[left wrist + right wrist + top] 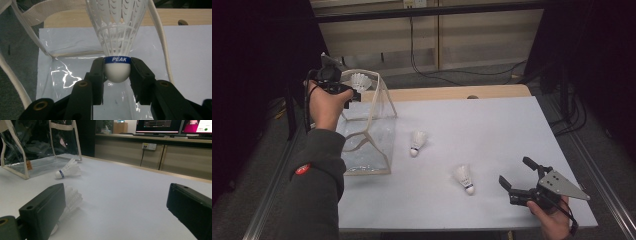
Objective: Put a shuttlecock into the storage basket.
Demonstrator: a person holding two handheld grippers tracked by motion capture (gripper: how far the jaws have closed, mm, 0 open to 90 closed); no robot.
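The white table (492,130) carries, at its nine o'clock edge, a clear plastic tote bag (367,125) with cream webbing trim and handles, standing upright with its mouth open. A small tan label (29,165) is sewn on the bag's trim; its writing is too small to read.

Above the bag's mouth, at about ten o'clock on the table, the left gripper (354,90) holds a white feathered shuttlecock (117,37) with its jaws clamped on the round cork base. The skirt points away from the gripper, and a blue band around the base reads "PEAK" in white.

At about five o'clock, near the table's front edge, the right gripper (517,175) rests with its jaws wide apart and nothing between them.

A second shuttlecock (417,141) lies on its side near the table's centre, just right of the bag, with a blue band whose lettering cannot be read. A third shuttlecock (464,178) lies toward six o'clock, just left of the right gripper.
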